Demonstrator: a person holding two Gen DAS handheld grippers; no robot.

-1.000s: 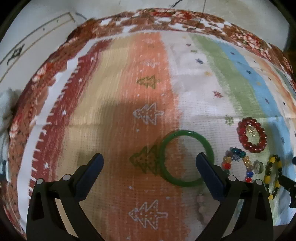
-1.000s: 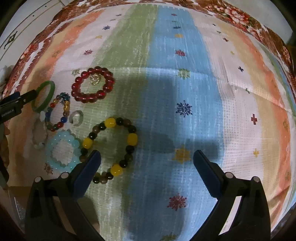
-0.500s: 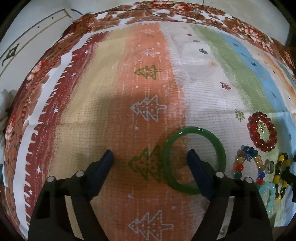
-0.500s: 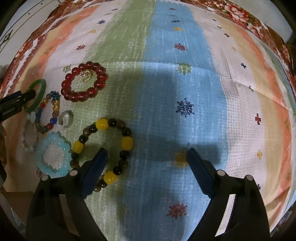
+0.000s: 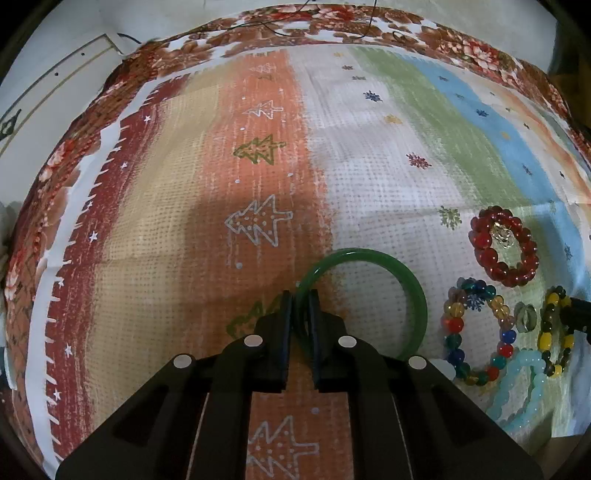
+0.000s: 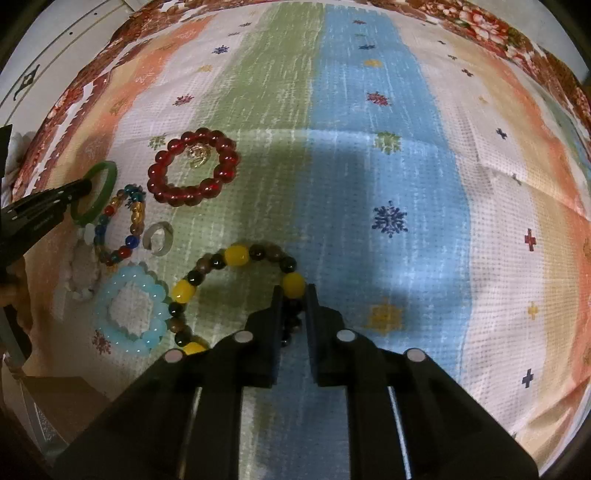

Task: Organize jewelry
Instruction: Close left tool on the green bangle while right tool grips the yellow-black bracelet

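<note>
Green bangle [image 5: 384, 280] lies flat on striped cloth [image 5: 369, 177], on the orange/white stripe border; left gripper [image 5: 300, 306] is clenched on its near-left rim, one finger inside the ring, one outside. Same grip seen from right wrist view at far left, bangle [image 6: 105, 184] with left gripper [image 6: 79, 190] on it. Yellow-and-dark bead bracelet [image 6: 236, 256] lies on the green/blue stripe area; right gripper [image 6: 293, 299] is closed on its right side just below a yellow bead, dark beads pinched betw. the fingers. Adjacent items, all flat on cloth: red bead bracelet [image 6: 194, 168] w/ small gold charm inside, beyond the others; multicolour bead bracelet [image 6: 123, 225] just beside bangle; small clear ring [image 6: 159, 238] betw. multicolour and yellow-dark bracelets; pale blue bracelet [image 6: 129, 314] touching yellow-dark bracelet's left side; whitish bead bracelet [image 6: 83, 273] to its left, partly indistinct. Cloth has floral brown border [image 5: 332, 18]; covers desk.
</note>
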